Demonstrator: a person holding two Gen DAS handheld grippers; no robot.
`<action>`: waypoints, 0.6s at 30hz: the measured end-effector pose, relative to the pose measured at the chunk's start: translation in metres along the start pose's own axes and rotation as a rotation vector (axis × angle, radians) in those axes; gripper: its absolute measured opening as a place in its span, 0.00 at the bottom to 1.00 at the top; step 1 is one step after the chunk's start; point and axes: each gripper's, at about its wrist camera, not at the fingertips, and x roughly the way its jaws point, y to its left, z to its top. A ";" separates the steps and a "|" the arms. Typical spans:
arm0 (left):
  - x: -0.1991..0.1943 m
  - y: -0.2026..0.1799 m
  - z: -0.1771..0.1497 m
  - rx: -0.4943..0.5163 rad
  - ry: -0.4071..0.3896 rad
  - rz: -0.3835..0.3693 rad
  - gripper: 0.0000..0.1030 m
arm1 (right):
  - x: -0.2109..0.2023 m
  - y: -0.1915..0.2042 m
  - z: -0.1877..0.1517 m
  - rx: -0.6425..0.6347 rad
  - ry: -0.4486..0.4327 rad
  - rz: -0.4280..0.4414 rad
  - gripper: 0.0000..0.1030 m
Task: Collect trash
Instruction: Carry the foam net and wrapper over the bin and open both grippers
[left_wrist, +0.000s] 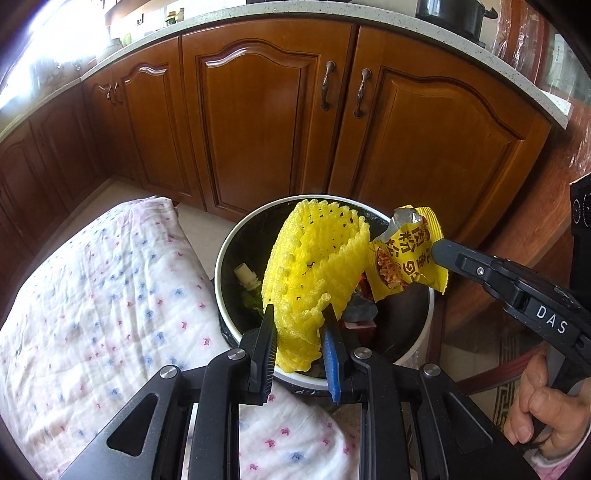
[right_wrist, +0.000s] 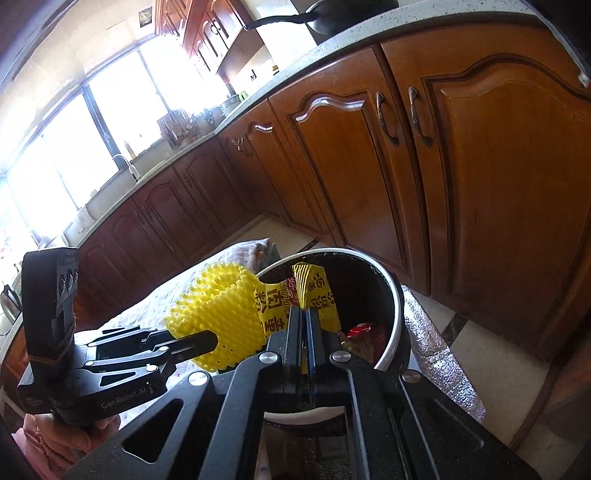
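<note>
A round white trash bin (left_wrist: 229, 236) with a black liner stands on the floor by the cabinets; it also shows in the right wrist view (right_wrist: 397, 306). My left gripper (left_wrist: 299, 317) is shut on a yellow foam fruit net (left_wrist: 314, 266) and holds it over the bin's opening. My right gripper (right_wrist: 306, 314) is shut on a yellow snack wrapper (right_wrist: 317, 291), also above the bin. The wrapper (left_wrist: 406, 258) touches the net's right side. The net (right_wrist: 221, 310) sits left of the wrapper in the right wrist view. Scraps and red packaging (right_wrist: 365, 332) lie inside the bin.
A table with a white patterned cloth (left_wrist: 103, 302) is left of the bin. Brown wooden cabinet doors (left_wrist: 258, 122) stand behind it under a speckled counter (right_wrist: 332, 40) with a black pan. A silver foil mat (right_wrist: 432, 332) lies on the tiled floor at right.
</note>
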 end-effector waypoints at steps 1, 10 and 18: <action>0.000 0.000 0.001 0.001 0.001 0.001 0.20 | 0.002 -0.001 0.001 0.000 0.004 -0.001 0.02; 0.010 0.001 0.007 0.003 0.022 0.002 0.21 | 0.012 -0.007 0.000 0.004 0.036 -0.016 0.02; 0.018 -0.001 0.013 0.001 0.037 0.006 0.24 | 0.022 -0.010 0.001 0.009 0.059 -0.026 0.02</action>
